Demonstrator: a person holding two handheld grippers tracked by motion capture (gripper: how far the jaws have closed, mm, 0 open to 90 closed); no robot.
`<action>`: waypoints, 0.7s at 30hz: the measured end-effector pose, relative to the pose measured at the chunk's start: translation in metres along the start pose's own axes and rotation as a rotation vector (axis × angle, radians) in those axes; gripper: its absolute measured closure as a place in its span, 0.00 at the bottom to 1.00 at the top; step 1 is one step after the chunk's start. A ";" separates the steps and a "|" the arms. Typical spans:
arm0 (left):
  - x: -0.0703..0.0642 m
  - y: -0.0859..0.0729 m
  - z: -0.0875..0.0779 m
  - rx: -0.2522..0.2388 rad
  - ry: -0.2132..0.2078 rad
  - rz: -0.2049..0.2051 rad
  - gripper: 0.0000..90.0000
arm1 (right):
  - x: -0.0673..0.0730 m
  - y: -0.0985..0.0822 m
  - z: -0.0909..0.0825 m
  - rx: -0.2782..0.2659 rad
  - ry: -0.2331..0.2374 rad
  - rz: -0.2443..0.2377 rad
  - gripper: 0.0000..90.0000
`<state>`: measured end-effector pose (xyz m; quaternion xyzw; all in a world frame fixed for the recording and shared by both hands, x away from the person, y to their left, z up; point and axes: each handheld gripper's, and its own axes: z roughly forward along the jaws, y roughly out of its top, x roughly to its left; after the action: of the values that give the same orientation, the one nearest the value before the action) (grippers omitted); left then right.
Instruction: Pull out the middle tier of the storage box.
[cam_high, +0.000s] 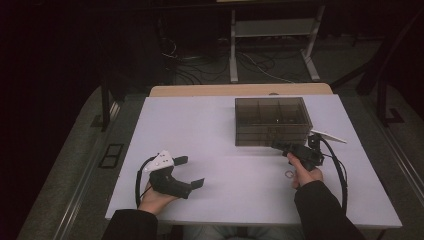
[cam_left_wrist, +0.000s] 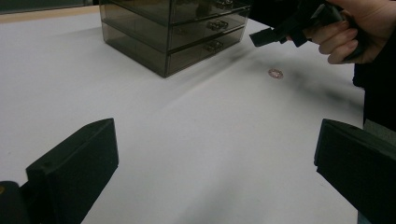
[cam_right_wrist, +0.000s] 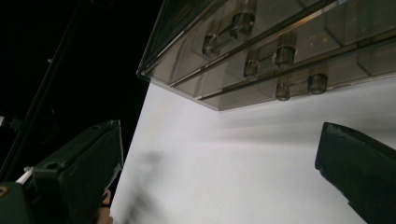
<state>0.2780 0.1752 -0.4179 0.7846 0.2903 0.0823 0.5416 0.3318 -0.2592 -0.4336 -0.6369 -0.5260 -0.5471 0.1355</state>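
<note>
While right hand-held gripper (cam_high: 280, 146) gapes empty, drawer box (cam_high: 272, 121) sits just ahead.

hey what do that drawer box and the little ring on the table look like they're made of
Drawer box: likely smoky clear plastic, glossy; its dividers and handles show through the walls. Ring: thin, pinkish, maybe metal or rubber; too small to tell.
</note>
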 end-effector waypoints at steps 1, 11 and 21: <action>0.000 0.000 0.000 0.000 0.000 0.001 0.00 | 0.000 0.000 0.000 -0.006 0.000 0.003 0.00; 0.000 0.000 0.001 0.005 -0.004 0.005 0.00 | -0.006 0.003 0.005 -0.025 -0.005 0.023 0.00; -0.001 0.000 0.001 0.009 -0.004 0.006 0.00 | -0.008 0.004 0.008 -0.063 -0.014 0.073 0.00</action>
<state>0.2779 0.1739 -0.4183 0.7880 0.2874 0.0812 0.5384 0.3408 -0.2589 -0.4412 -0.6634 -0.4858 -0.5538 0.1316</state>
